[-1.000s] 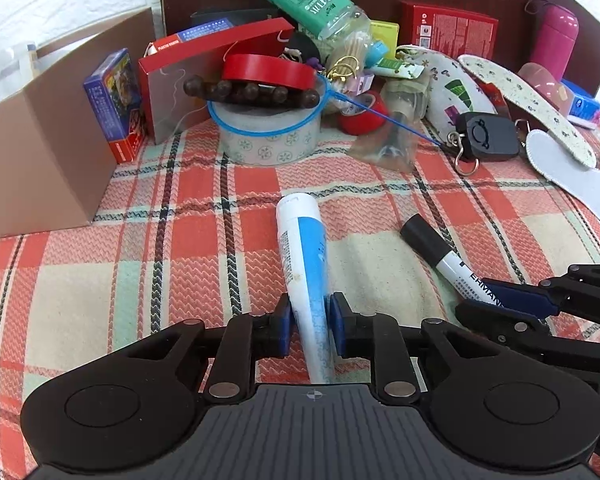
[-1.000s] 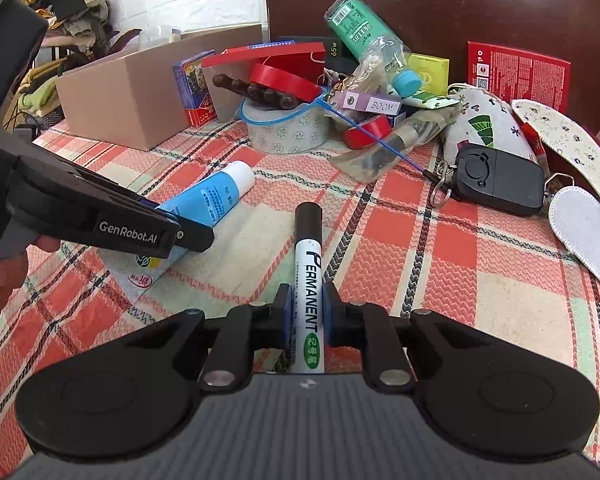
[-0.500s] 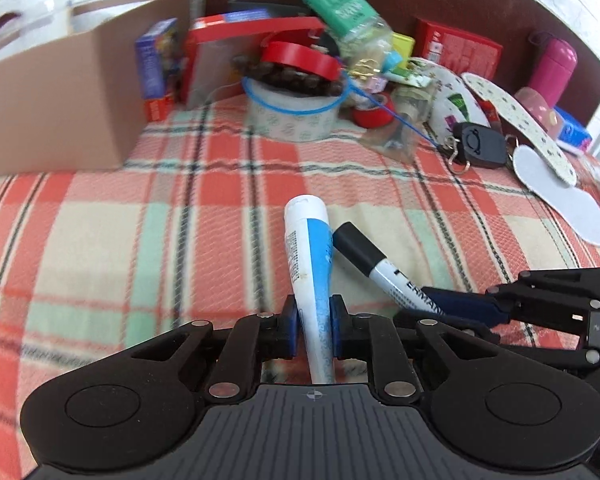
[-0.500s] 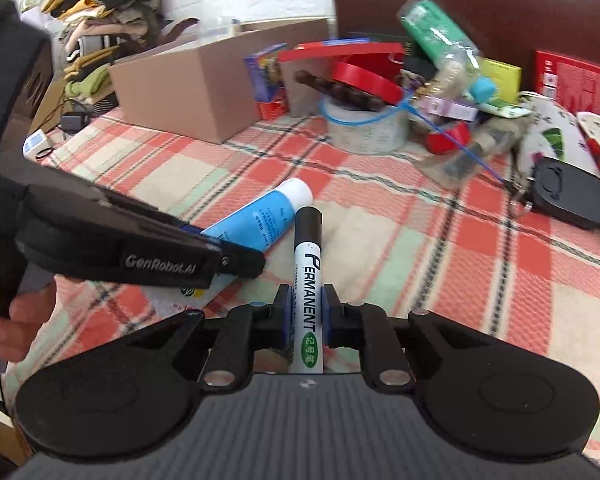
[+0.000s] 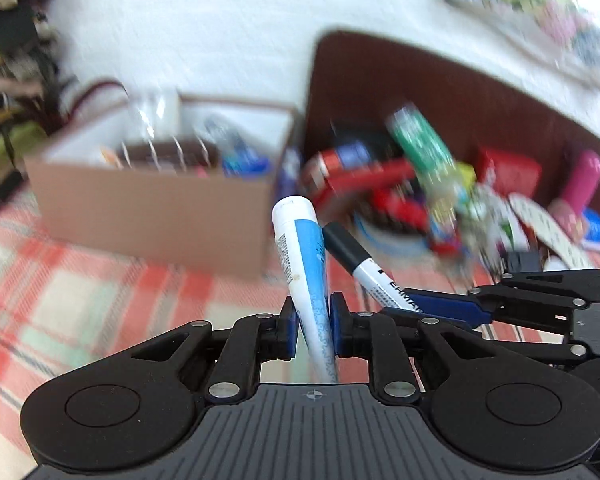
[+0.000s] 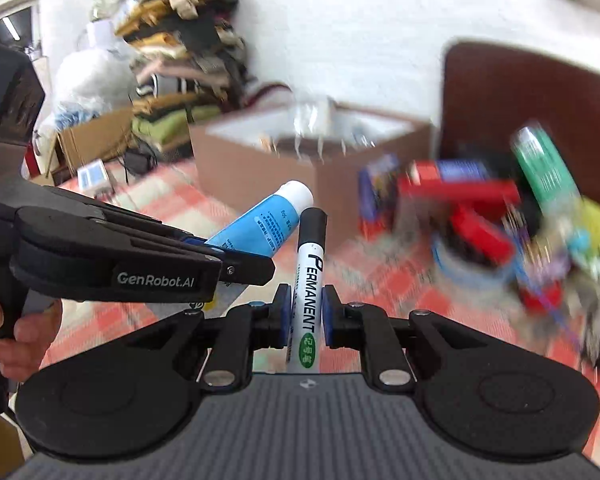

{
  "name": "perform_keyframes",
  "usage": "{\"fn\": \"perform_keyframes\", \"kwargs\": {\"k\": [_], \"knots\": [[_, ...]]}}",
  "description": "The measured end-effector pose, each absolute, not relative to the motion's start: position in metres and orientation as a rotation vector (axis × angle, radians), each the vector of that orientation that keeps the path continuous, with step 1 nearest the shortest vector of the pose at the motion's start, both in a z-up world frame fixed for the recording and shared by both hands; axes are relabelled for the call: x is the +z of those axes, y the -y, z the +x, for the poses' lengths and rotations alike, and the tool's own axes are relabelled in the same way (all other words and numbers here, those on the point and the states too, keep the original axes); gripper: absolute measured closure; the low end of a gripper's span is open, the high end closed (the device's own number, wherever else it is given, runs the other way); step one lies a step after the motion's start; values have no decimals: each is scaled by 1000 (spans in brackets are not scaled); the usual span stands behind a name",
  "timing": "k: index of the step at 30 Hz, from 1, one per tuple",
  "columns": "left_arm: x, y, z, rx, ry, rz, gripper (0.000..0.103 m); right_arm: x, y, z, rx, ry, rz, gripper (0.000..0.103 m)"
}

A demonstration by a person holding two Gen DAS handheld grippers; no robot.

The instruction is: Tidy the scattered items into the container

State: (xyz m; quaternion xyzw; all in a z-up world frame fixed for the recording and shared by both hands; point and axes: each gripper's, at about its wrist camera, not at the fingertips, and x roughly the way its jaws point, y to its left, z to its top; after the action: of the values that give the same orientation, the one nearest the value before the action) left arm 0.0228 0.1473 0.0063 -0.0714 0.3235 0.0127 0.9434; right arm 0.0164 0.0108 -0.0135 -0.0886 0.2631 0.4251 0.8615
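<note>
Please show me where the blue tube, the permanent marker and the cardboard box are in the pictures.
blue tube (image 5: 304, 256): left wrist view, on its blue body above the tongs.
permanent marker (image 6: 310, 280): right wrist view, on its white printed barrel.
cardboard box (image 5: 152, 200): left wrist view, on its brown front wall.

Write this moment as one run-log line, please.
left gripper: shut on tube | right gripper: shut on marker | both lifted | cardboard box: ahead

The left gripper (image 5: 313, 322) is clamping a tube (image 5: 300, 256) between its pads, raised off the cloth; the right gripper (image 6: 304, 316) is pinching a marker (image 6: 310, 276) likewise, sitting just to the left one's right; a hand (image 6: 18, 332) is gripping the left handle.
</note>
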Motion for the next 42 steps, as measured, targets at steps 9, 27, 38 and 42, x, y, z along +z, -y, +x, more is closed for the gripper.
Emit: {"fn": "perform_keyframes", "kwargs": {"k": [9, 27, 38, 42], "knots": [[64, -223, 102, 107, -566, -165, 91, 43, -99, 81, 928, -387, -227, 84], [13, -279, 171, 246, -629, -235, 1, -12, -158, 164, 867, -490, -269, 25], [19, -237, 102, 323, -607, -208, 0, -2, -85, 107, 883, -467, -153, 6], [25, -221, 80, 311, -622, -205, 0, 5, -72, 86, 887, -474, -179, 1]]}}
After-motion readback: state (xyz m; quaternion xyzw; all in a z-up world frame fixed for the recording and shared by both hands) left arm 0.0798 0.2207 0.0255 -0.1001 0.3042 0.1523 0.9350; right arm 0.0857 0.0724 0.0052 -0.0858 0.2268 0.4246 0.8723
